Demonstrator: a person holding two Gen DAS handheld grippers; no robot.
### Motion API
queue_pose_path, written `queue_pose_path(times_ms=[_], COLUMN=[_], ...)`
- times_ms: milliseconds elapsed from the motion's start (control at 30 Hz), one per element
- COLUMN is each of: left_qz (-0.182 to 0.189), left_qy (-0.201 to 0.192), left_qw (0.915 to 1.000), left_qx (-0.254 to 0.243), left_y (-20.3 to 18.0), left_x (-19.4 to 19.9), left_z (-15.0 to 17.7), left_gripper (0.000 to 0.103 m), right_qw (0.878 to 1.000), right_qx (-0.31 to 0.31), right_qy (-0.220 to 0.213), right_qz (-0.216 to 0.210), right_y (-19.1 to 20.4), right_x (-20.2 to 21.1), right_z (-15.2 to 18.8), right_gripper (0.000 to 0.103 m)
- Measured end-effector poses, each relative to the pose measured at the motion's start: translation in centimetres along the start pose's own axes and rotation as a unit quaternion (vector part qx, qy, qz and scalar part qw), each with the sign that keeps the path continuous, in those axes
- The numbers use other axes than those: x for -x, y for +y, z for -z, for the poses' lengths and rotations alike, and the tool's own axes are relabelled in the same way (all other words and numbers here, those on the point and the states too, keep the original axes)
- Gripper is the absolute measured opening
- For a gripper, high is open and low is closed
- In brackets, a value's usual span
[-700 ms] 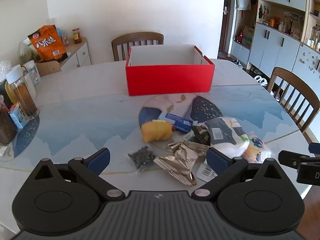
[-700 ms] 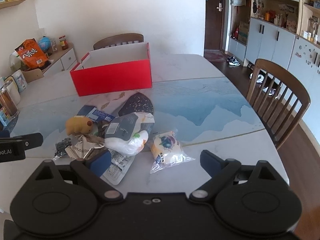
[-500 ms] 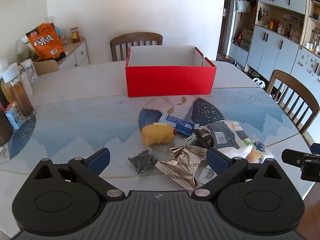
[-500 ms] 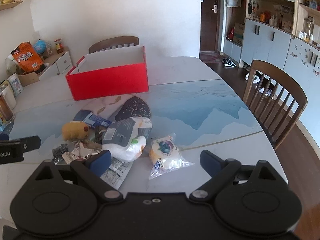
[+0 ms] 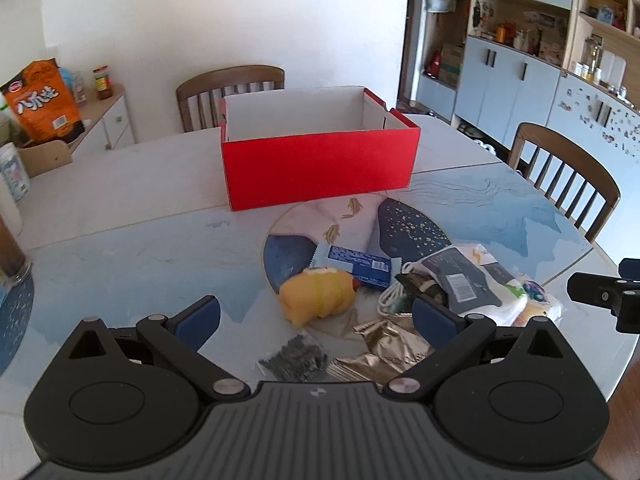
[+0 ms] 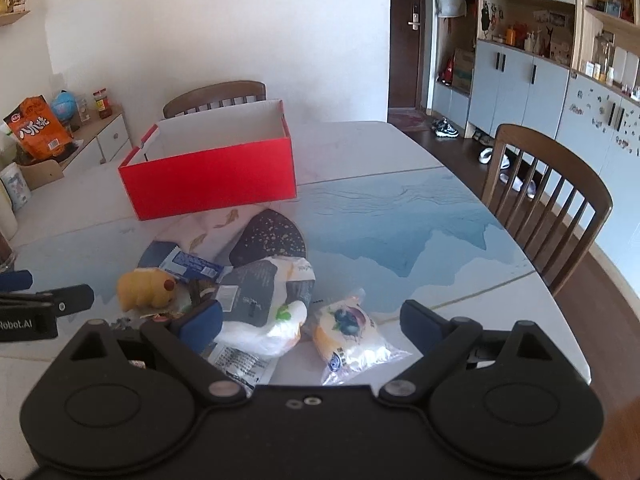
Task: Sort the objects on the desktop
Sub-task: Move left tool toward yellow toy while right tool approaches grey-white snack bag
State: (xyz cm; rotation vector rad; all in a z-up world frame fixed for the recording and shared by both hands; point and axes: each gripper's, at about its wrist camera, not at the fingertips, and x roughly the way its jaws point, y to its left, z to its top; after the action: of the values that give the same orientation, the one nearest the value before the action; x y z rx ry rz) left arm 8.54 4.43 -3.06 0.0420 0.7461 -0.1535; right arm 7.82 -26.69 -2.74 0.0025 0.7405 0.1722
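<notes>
**Over the clutter, both tongs empty: where a pick could slip**

Nearest to us, both tongs hang released above the tabletop (image 5: 120,240), holding nothing: the left tongs (image 5: 316,316) spread over the small clear bag of dark bits (image 5: 294,358) and the crumpled gold foil pouch (image 5: 386,346), the right tongs (image 6: 310,318) over the clear-wrapped round bun with a blueberry print (image 6: 350,334). We judge the foil pouch risky: it lies flat, so a pad may skate across it or catch the little bag alongside.

Just beyond, the yellow plush toy (image 5: 318,296) touches the blue rectangular snack wrapper (image 5: 354,262), and the large white-and-grey plastic bag (image 6: 264,300) leans on the bun and on a coiled white cable (image 5: 390,300). Lifting any one could drag a neighbour, and the cable could snag. The two tongs also work close together and might collide.

Farthest, the open red cardboard box (image 5: 320,164) stands empty as far as we see; being light, it could slide if bumped at its front wall.
</notes>
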Motion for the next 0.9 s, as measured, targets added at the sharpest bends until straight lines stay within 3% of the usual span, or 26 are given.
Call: queue_pose_path(times_ms=[167,367,900], left_qz=[0.023,0.027,-0.011], left_qy=[0.003,0.012,0.044], left_qw=[0.9995,0.9992,0.9988], left_qx=[-0.019,-0.027,-0.014], left_y=[0.7,0.8,0.3], left_x=[-1.4,-3.4,-9.0], left_z=[-0.5,-0.8,-1.7], left_gripper=[0.103,0.103,0.102], right_qw=[1.000,0.999,0.998], right_qx=[-0.005,-0.014,0.024], right_qy=[0.003,0.015,0.059], right_qz=[0.021,0.039,-0.023], right_y=[0.8,0.4,2.4], right_x=[-0.4,-1.6,-8.5], right_z=[0.0,0.0,-2.3], right_gripper=[0.096,0.096,0.095])
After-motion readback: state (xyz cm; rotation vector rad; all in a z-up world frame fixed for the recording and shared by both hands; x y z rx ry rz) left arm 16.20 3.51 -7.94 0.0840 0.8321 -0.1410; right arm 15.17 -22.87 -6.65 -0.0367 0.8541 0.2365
